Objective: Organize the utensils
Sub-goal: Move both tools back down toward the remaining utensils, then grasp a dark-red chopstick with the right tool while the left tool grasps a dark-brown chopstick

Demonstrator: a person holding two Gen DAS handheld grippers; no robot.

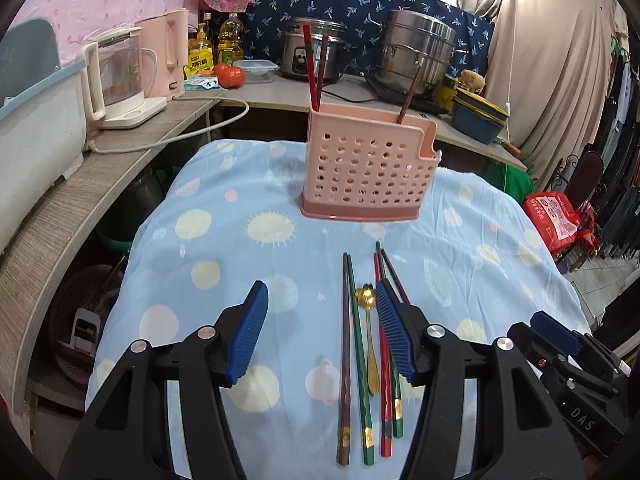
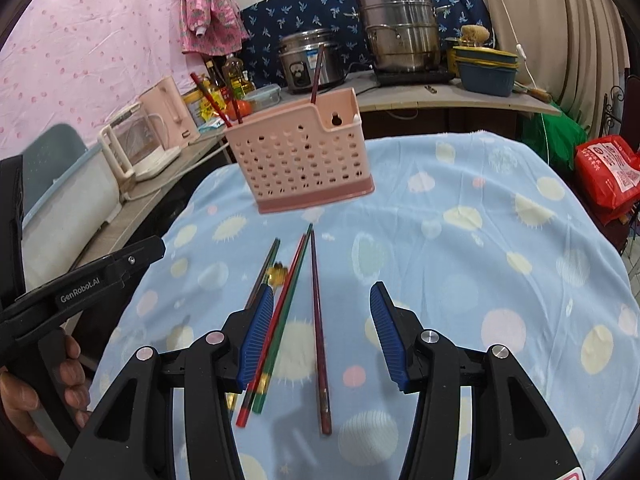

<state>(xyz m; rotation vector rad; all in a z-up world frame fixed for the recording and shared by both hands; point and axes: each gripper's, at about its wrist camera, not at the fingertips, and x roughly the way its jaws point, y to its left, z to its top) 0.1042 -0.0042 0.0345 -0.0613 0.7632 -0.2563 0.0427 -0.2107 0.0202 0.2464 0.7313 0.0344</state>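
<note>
Fingers spread on both the left gripper [image 1: 320,332] and right gripper [image 2: 320,332], nothing pinched yet. Loose chopsticks [image 1: 352,356] and a gold spoon [image 1: 370,344] lie just in front of the pink holder [image 1: 366,168]. Looks like reach-in time; next, close on one stick.

Both hand-held grippers, left [image 1: 320,332] and right [image 2: 322,334], gape empty.

The left claw's right finger [image 1: 394,332] hides parts of the red chopstick [image 1: 385,380] and dark chopstick [image 1: 390,270].

Blue-clothed table [image 1: 224,208] carries pink caddy [image 1: 366,168], loose chopsticks [image 1: 345,360] and gold spoon [image 1: 370,344].
</note>
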